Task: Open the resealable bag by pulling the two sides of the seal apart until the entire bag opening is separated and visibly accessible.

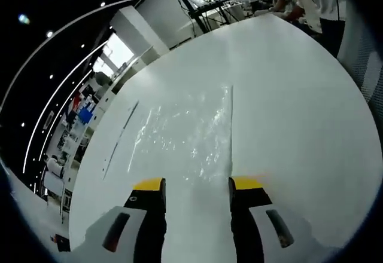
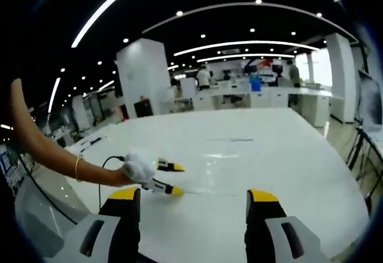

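Bright, even light from curved ceiling strip lights [image 2: 239, 43] and downlights washes a glossy white table [image 2: 287, 149], glare glints off the clear resealable bag [image 1: 185, 134], and fisheye distortion bends and softens both views toward their edges.

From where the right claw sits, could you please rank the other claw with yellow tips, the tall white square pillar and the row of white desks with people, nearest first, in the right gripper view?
1. The other claw with yellow tips, low on the left over the white table, open.
2. The tall white square pillar, beyond the table's far left edge.
3. The row of white desks with people, farthest, at centre right.
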A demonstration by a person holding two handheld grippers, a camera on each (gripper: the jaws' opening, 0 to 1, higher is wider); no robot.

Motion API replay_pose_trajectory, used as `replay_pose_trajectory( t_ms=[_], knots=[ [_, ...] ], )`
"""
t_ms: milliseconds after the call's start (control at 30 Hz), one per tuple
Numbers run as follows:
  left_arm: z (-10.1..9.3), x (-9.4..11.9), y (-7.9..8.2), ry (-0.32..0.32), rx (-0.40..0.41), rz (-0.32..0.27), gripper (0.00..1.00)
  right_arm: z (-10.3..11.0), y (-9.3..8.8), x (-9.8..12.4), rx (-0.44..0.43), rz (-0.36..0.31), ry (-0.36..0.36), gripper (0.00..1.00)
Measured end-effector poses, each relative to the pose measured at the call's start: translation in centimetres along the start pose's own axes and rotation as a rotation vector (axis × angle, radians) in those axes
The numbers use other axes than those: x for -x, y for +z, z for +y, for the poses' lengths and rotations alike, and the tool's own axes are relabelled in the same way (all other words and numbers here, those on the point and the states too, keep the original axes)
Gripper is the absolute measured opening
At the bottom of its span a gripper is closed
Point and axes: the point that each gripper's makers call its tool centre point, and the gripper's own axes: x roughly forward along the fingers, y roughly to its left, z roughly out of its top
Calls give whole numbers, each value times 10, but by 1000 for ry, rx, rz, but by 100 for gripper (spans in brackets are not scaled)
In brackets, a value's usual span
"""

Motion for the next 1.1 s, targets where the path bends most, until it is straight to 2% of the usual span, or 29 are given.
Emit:
replay_pose_trajectory(
  t_ms=[133, 500, 800, 1100],
  knots=[
    [-9, -2, 0, -50, -34, -7, 23, -1, -4, -1, -10, 20, -1, 70],
    [-20, -6, 3, -97, -108, -2, 4, -3, -7, -1, -26, 34, -4, 68],
    [-15, -4, 5, -87, -122, -4, 0, -3, -8, -1, -31, 38, -3, 67],
    [-10, 7, 15, -80, -137, -27, 0, -2, -8, -2, -27, 40, 3, 67]
  ],
)
